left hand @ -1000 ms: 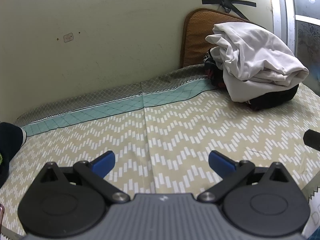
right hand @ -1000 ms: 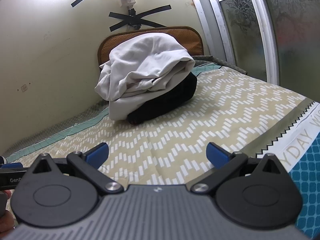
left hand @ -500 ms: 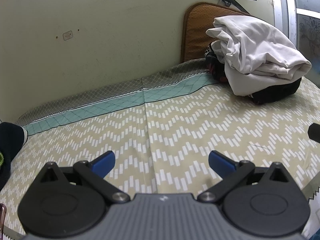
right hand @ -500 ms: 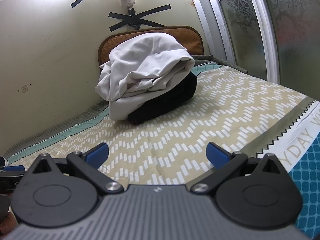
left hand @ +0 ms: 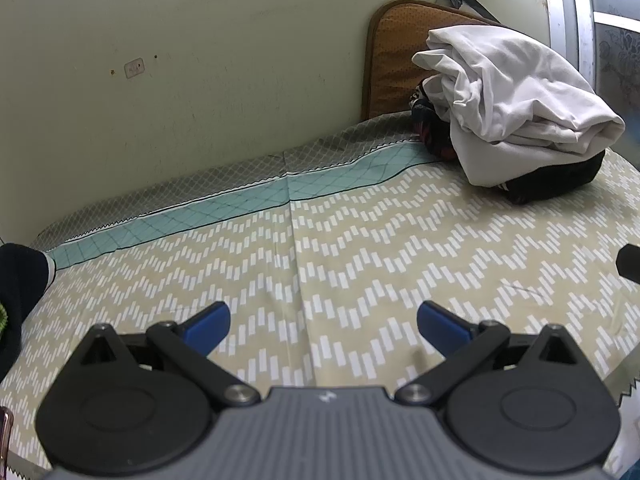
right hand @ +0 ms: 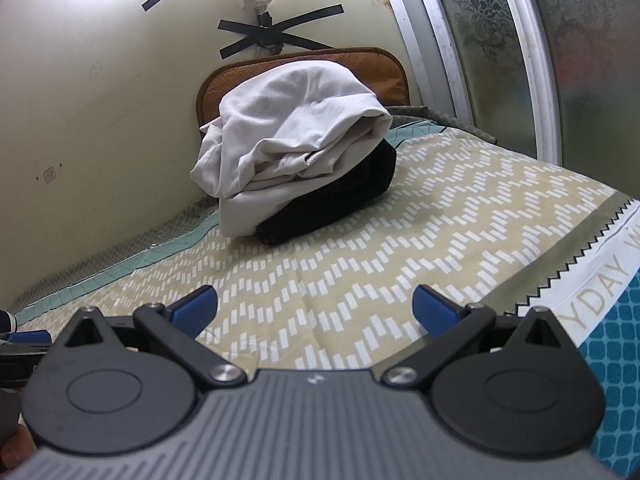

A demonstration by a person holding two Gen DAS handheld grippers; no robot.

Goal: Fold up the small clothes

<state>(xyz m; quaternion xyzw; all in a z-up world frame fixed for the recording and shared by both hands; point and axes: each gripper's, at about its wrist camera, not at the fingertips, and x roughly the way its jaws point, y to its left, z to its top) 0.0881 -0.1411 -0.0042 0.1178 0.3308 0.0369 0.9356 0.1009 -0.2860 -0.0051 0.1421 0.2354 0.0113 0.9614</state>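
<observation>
A heap of clothes sits at the far end of the bed: a crumpled white garment (left hand: pixel 516 108) (right hand: pixel 296 132) lies over a black one (left hand: pixel 556 182) (right hand: pixel 340 200), with a dark patterned piece (left hand: pixel 430 128) behind it. My left gripper (left hand: pixel 323 326) hovers open over the patterned bedsheet (left hand: pixel 320 248), well short of the heap, nothing between its blue fingertips. My right gripper (right hand: pixel 314 307) is also open and holds nothing, facing the heap from the bed's near side. A dark garment (left hand: pixel 18 284) shows at the left edge of the left wrist view.
A brown cushion (left hand: pixel 394 52) (right hand: pixel 384 68) leans on the wall behind the heap. The wall runs along the bed's far side; a frosted glass door (right hand: pixel 540 40) stands at the right. The sheet's printed edge (right hand: pixel 592 280) marks the bed's near side.
The left gripper has drawn back and turned slightly, so the heap sits higher and further right in its view. The right gripper has barely moved. Both stay open.
</observation>
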